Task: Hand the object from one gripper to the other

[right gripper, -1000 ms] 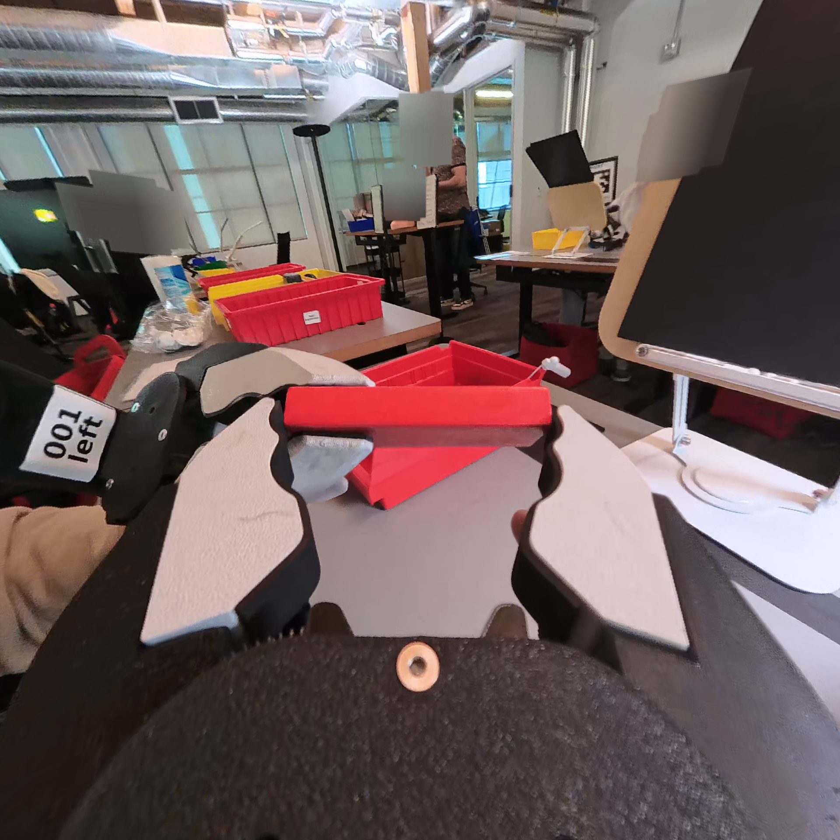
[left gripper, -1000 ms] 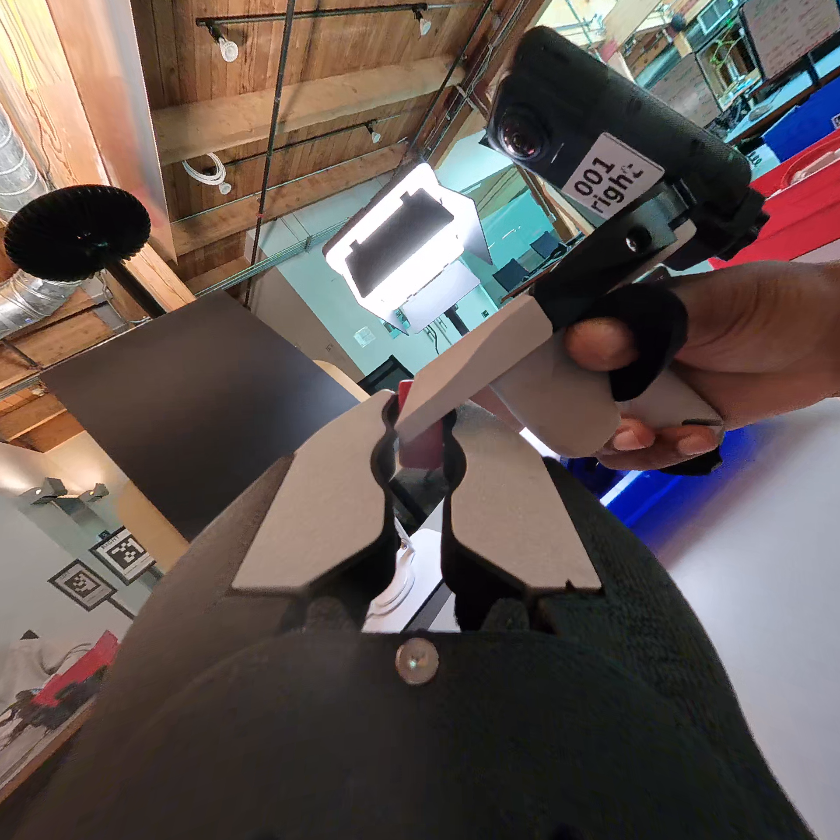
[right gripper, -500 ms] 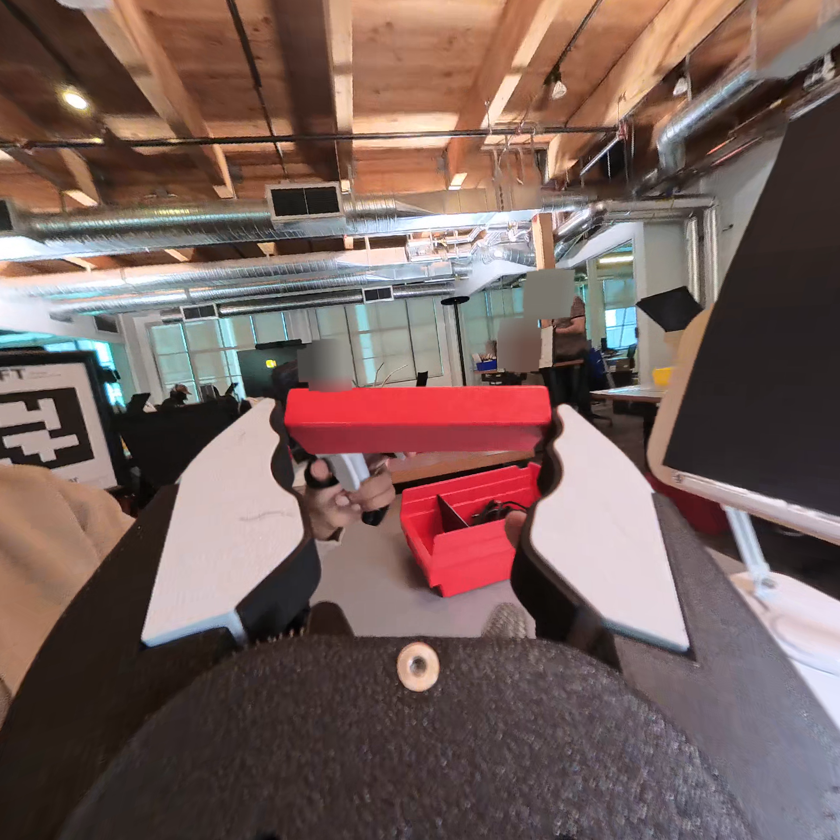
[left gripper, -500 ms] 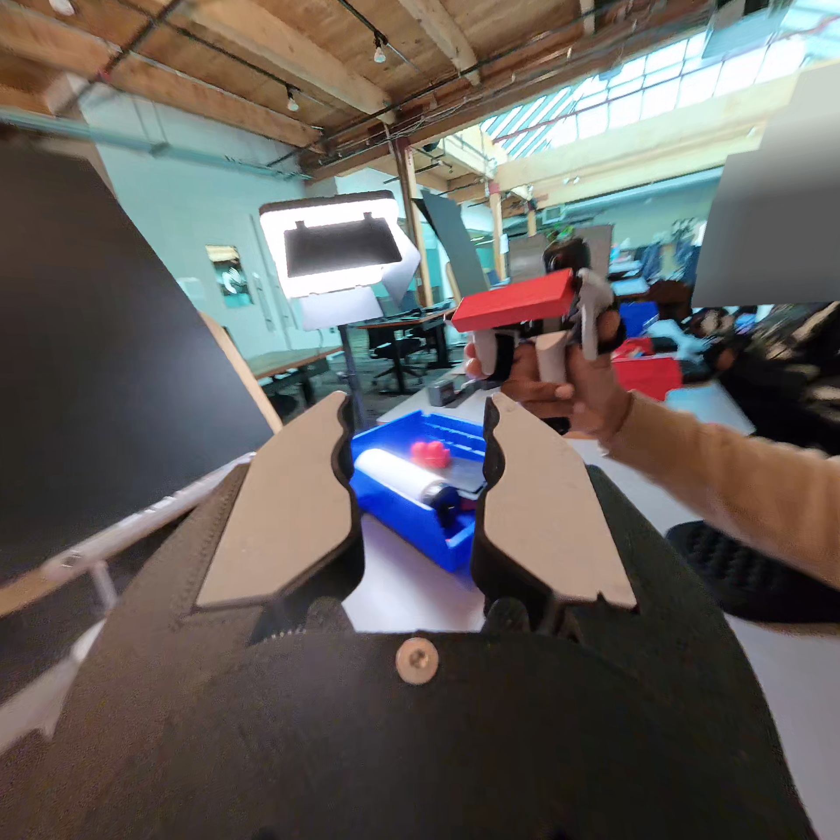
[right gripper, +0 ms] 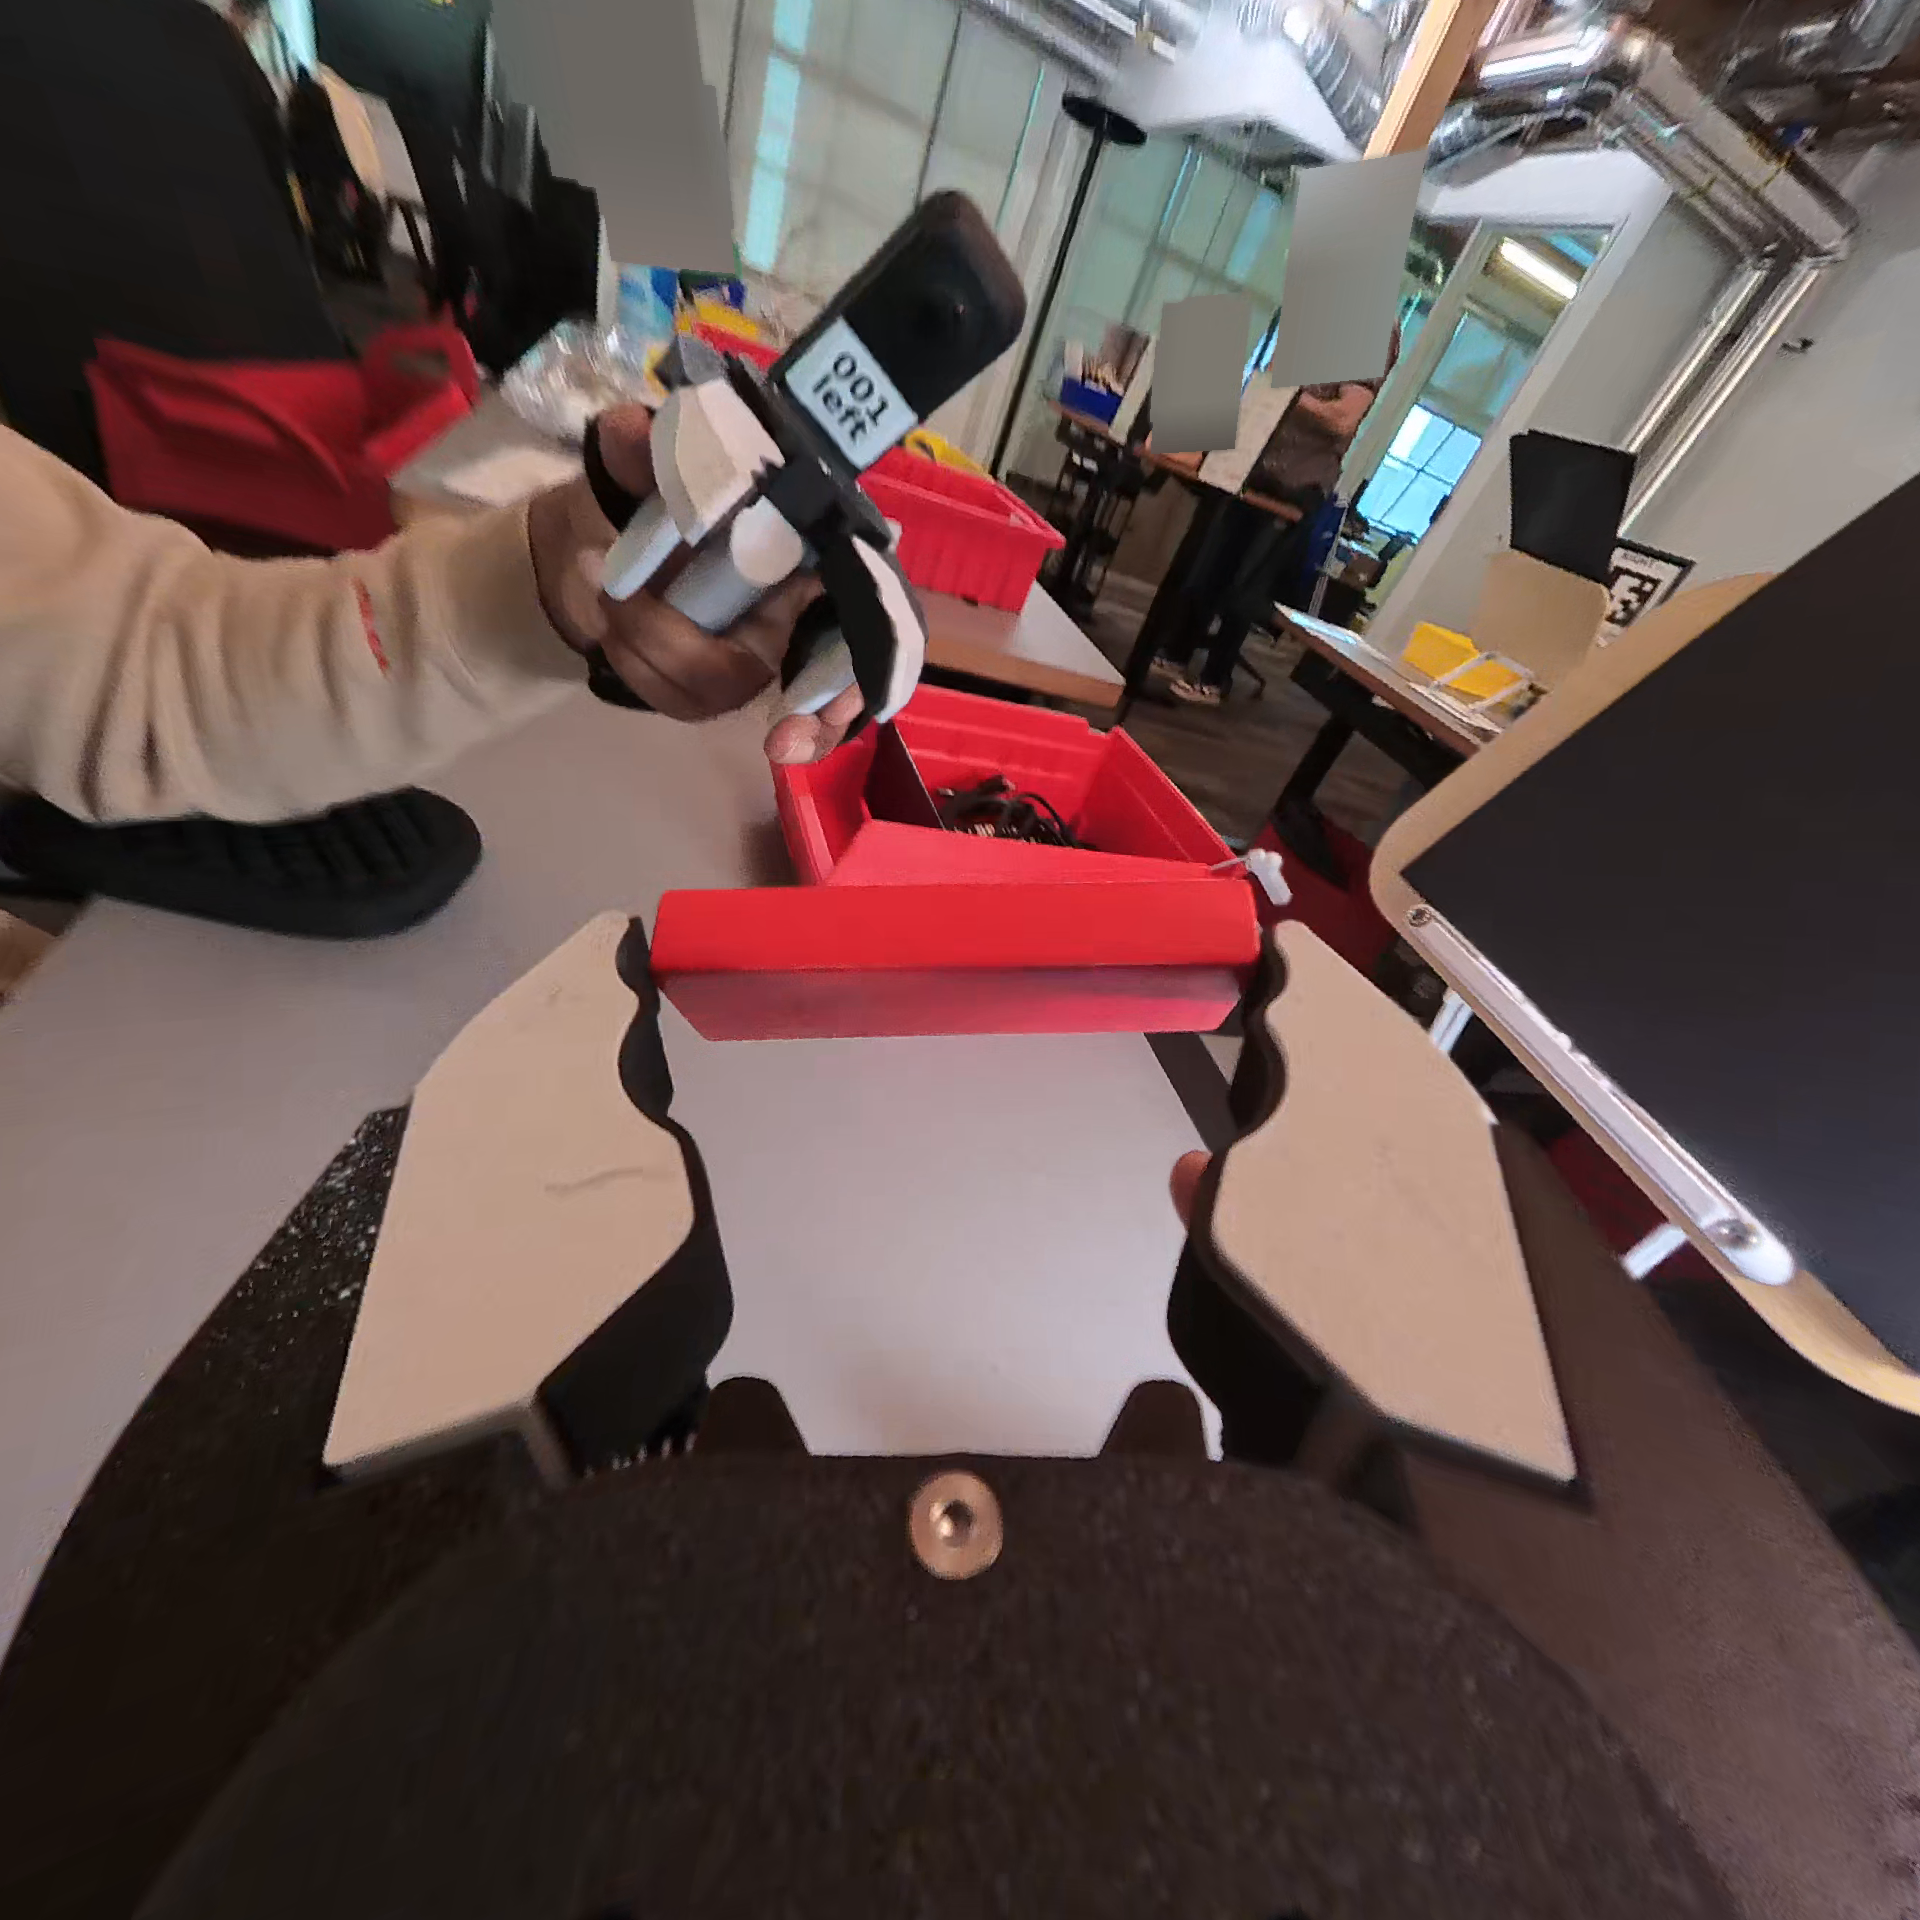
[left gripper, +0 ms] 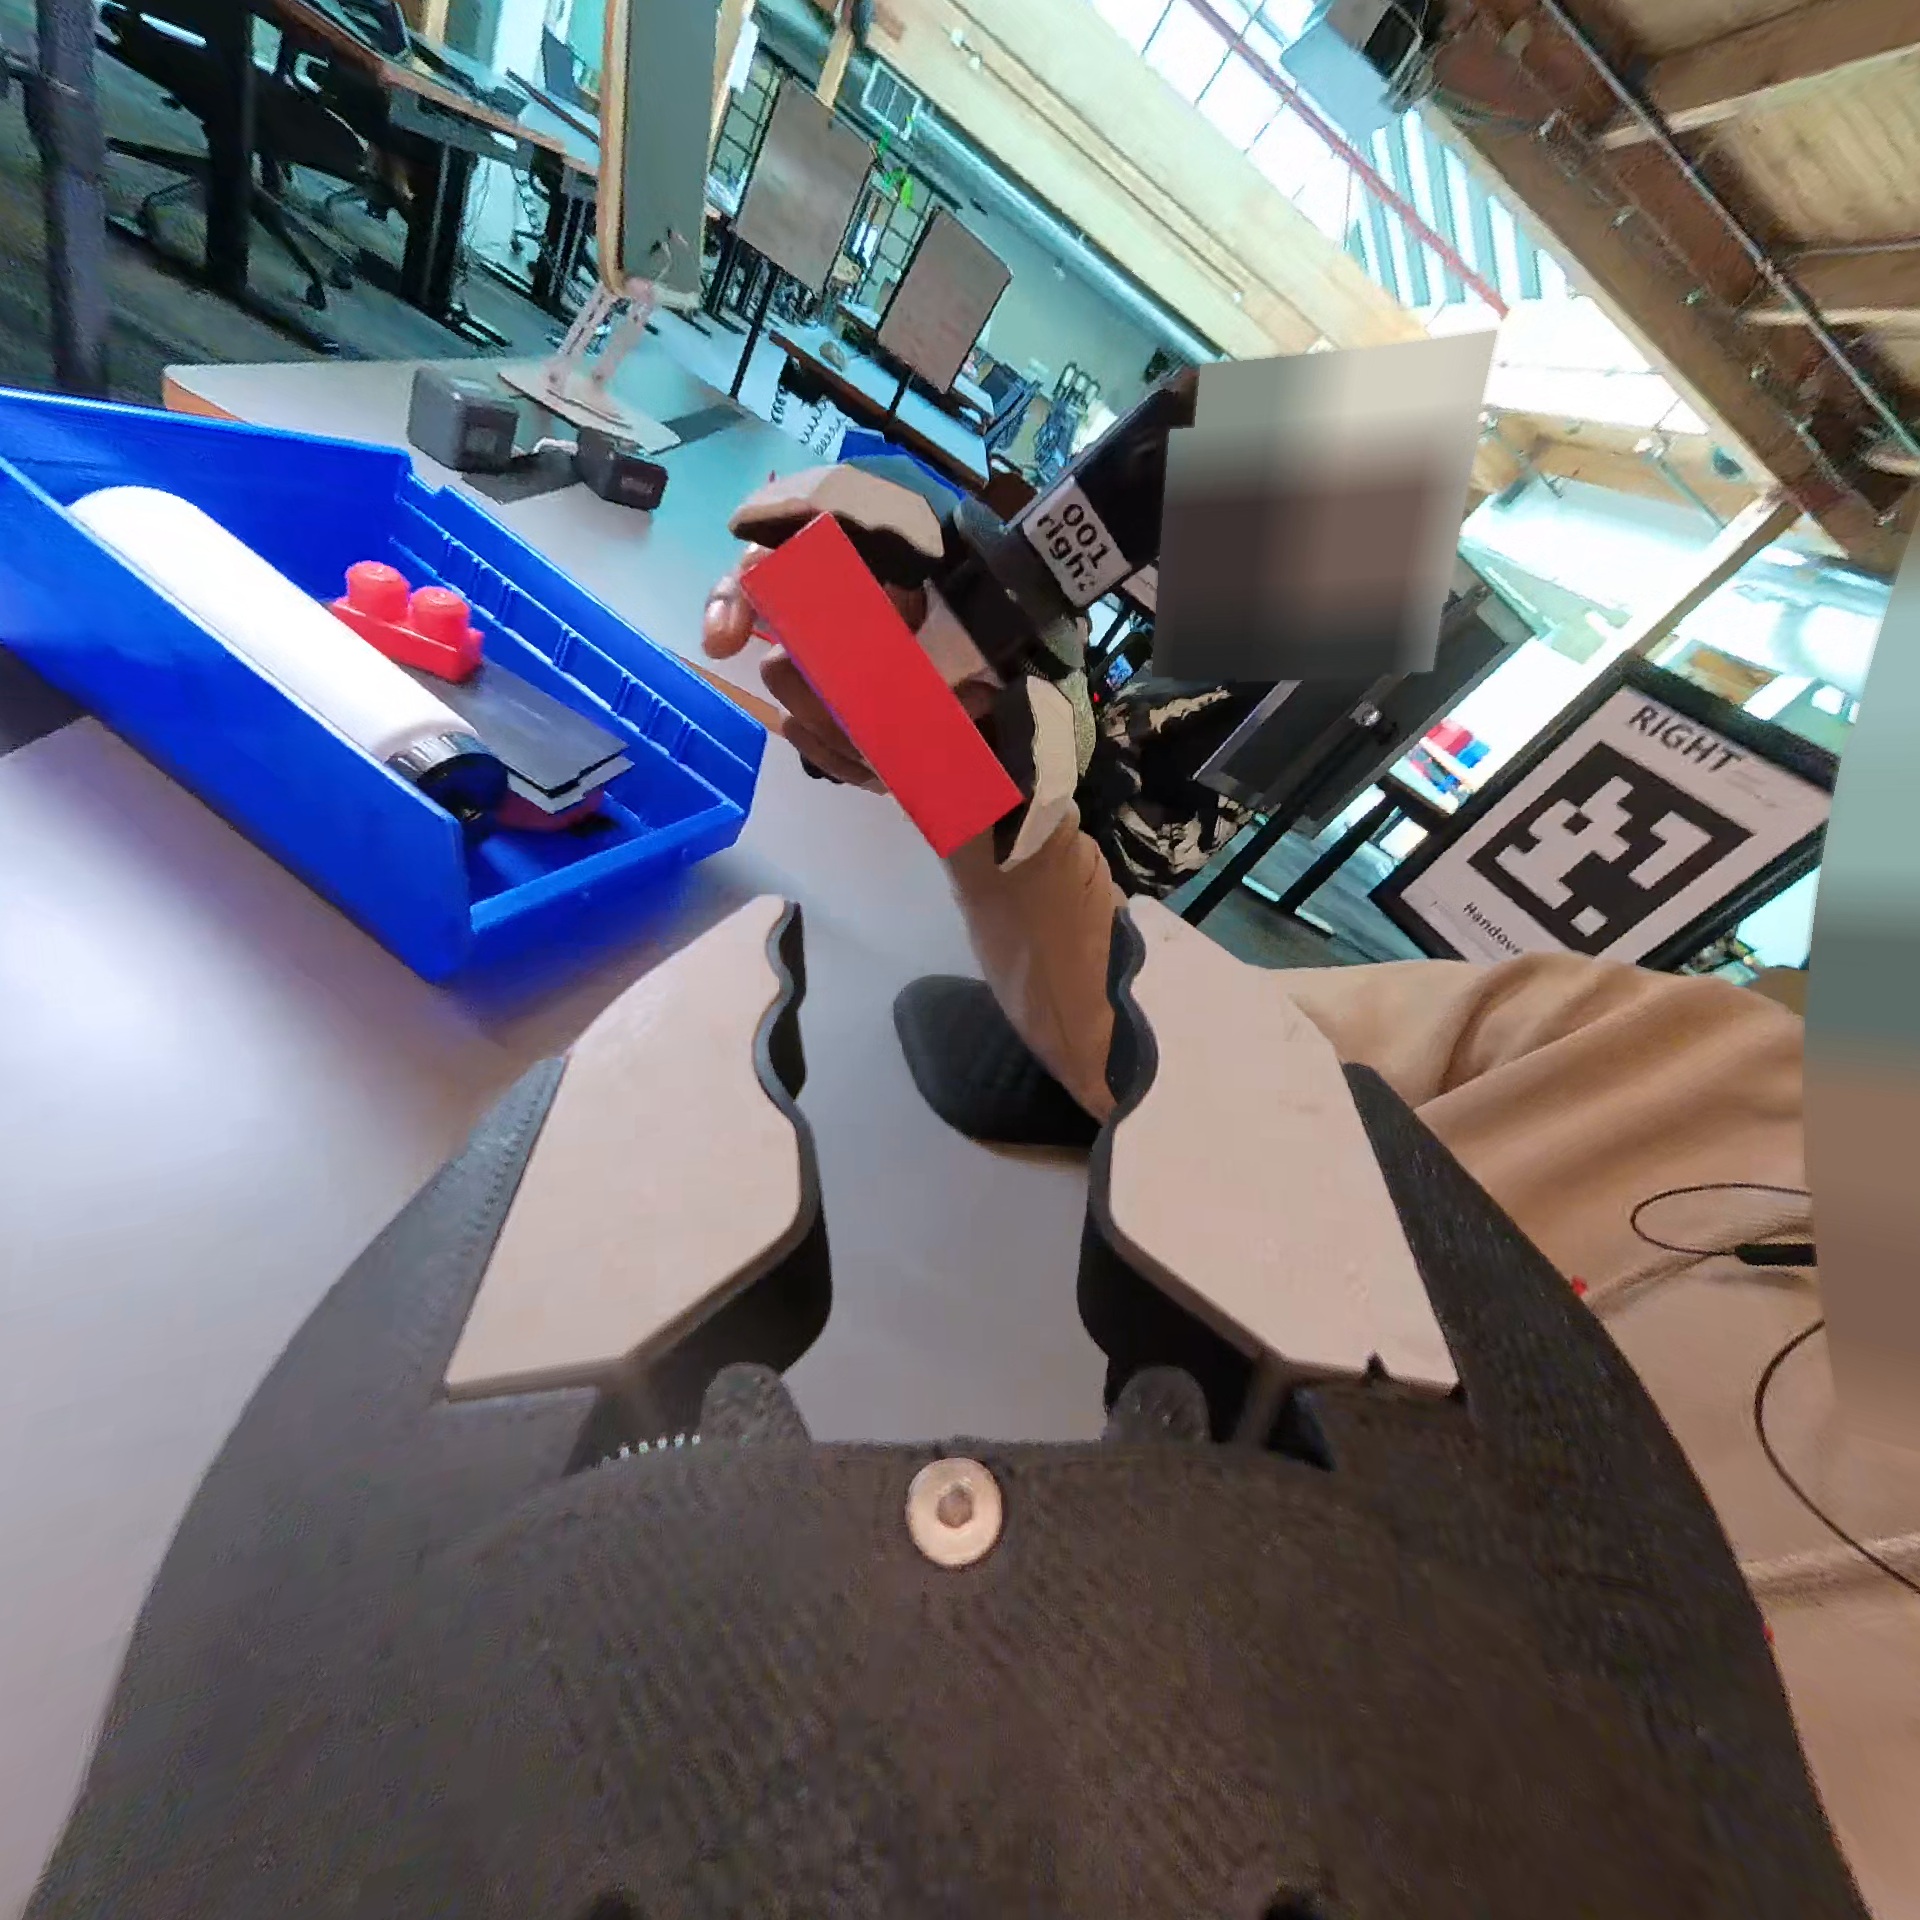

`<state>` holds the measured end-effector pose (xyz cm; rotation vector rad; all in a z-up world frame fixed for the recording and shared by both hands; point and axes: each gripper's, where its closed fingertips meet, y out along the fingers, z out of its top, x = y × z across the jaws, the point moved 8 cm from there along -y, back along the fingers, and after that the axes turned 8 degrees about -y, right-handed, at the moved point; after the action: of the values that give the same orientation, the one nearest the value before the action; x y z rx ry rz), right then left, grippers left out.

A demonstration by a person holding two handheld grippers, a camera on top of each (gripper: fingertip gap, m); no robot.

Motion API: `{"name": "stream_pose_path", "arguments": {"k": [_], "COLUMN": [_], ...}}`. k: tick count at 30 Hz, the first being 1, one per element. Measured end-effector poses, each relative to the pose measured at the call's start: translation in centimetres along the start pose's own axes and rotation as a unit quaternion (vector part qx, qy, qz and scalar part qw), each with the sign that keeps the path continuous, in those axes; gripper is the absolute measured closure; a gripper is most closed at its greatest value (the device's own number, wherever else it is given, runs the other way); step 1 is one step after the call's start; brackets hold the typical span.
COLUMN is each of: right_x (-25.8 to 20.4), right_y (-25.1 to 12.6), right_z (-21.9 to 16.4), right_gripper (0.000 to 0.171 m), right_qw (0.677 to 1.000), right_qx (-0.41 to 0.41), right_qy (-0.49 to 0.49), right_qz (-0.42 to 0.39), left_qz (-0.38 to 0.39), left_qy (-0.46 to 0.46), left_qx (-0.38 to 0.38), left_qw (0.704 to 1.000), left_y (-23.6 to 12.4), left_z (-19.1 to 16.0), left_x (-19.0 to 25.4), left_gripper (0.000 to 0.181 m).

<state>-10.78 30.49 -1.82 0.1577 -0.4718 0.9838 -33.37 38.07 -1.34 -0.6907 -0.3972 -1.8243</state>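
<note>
A long red block (right gripper: 951, 925) is clamped end to end between the fingertips of my right gripper (right gripper: 948, 940), above the grey table (right gripper: 312, 1039). In the left wrist view the same block (left gripper: 883, 686) shows tilted in the right gripper (left gripper: 914, 675), held up in a hand. My left gripper (left gripper: 956, 935) is open and empty, low over the table and well apart from the block. It also shows in the right wrist view (right gripper: 862, 675), held by a hand at the upper left.
A blue bin (left gripper: 260, 769) with a white roll and a red brick stands left. A red bin (right gripper: 1143, 790) with black cables stands behind the block. A black pad (left gripper: 977, 1060) lies on the table. A black panel on a stand (right gripper: 1662, 883) is at right. My hands' fingertips stand some 10 cm from each other.
The left gripper let go of the block's end, opened and drew away. The right gripper kept the block, lifted it, then tilted down toward the table.
</note>
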Motion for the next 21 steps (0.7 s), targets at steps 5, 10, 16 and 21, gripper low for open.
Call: {"name": "stream_pose_path", "arguments": {"k": [5,10,16,21], "right_x": [-0.9,-2.0,-4.6,-6.3], "right_y": [1.4,3.5,7.5,9.3], "right_z": [0.4,0.5,0.4,1.0], "right_gripper": [0.064,0.064,0.064,0.064], "right_qw": [0.999,0.992,0.963,0.946], "right_qx": [-0.035,-0.081,-0.163,-0.173], "right_qy": [-0.032,-0.093,-0.212,-0.273], "right_qz": [0.006,-0.013,-0.022,-0.028], "left_qz": [0.055,0.058,0.038,-0.002], "left_qy": [0.052,0.018,-0.017,-0.008], "left_qx": [-0.042,-0.019,-0.016,-0.033], "left_qw": [0.996,0.998,0.999,0.999], "left_y": [0.9,2.8,3.7,3.6], "left_z": [-0.9,-1.4,-2.0,-2.2], "left_x": [-0.5,-1.9,-3.1,-2.8], "left_gripper": [0.121,0.119,0.119,0.146]}}
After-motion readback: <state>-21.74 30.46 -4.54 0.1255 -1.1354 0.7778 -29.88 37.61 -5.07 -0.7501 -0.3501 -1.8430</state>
